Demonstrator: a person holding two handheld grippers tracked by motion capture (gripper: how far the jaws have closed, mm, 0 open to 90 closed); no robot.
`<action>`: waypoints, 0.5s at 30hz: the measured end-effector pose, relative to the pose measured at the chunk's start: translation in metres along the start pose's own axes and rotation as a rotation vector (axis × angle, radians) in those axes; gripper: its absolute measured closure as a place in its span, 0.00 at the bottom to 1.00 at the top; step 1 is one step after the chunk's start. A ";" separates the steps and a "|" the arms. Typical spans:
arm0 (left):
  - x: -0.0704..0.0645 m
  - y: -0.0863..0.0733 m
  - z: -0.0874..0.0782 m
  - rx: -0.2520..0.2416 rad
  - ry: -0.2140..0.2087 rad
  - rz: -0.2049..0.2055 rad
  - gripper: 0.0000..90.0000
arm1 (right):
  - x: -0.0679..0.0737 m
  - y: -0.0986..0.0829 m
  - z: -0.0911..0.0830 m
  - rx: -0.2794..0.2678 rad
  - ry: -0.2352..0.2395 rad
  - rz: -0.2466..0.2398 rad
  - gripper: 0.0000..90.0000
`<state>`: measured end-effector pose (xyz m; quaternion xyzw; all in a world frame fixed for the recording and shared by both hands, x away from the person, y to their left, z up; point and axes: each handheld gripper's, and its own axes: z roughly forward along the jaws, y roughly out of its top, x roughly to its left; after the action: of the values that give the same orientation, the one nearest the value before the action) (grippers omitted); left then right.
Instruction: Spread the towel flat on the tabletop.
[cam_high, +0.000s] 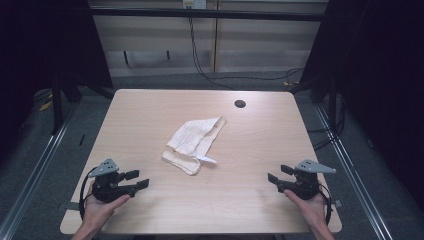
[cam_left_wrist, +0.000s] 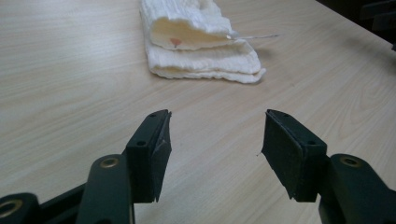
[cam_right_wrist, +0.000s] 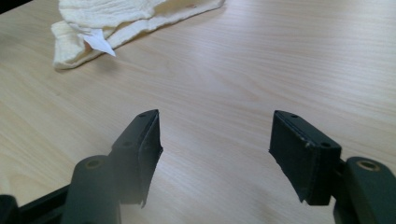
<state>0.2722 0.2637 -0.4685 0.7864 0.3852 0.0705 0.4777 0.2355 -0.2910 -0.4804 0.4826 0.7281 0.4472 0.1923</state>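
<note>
Nearest the person, two hands come in from the bottom of the high view, each cut off at the forearm by the frame edge. The left tool sits low over the near left corner of the pale wood-grain counter, jaws spread wide, nothing between them. The right tool mirrors it at the near right, jaws also wide and empty. Both point inward toward the middle of the counter.

The left gripper view looks between the left tool jaws at bare wood; its lower arms are cropped. The right gripper view does the same for the right tool, near jaw soft and blurred.

Farther in, about mid-counter and well apart from both tools, lies the cream-white folded cloth towel. The left gripper view shows the towel end-on: stacked layers, an open fold with a small reddish mark inside, top cut off. The right gripper view shows the towel with a small white tag sticking out; print not readable.

Beyond, a round dark hole near the counter's far edge.
</note>
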 end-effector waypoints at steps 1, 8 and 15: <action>0.001 0.000 -0.001 -0.005 0.003 -0.001 0.44 | 0.001 0.000 0.001 0.004 0.003 0.003 0.37; 0.002 0.004 0.001 0.001 -0.028 -0.003 0.45 | 0.007 -0.003 0.003 0.050 0.005 -0.016 0.33; -0.002 0.015 0.017 0.027 -0.053 0.033 0.52 | 0.012 -0.002 -0.002 0.045 0.060 -0.013 0.38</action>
<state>0.2870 0.2465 -0.4650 0.8006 0.3604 0.0524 0.4759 0.2278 -0.2820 -0.4790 0.4686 0.7465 0.4436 0.1622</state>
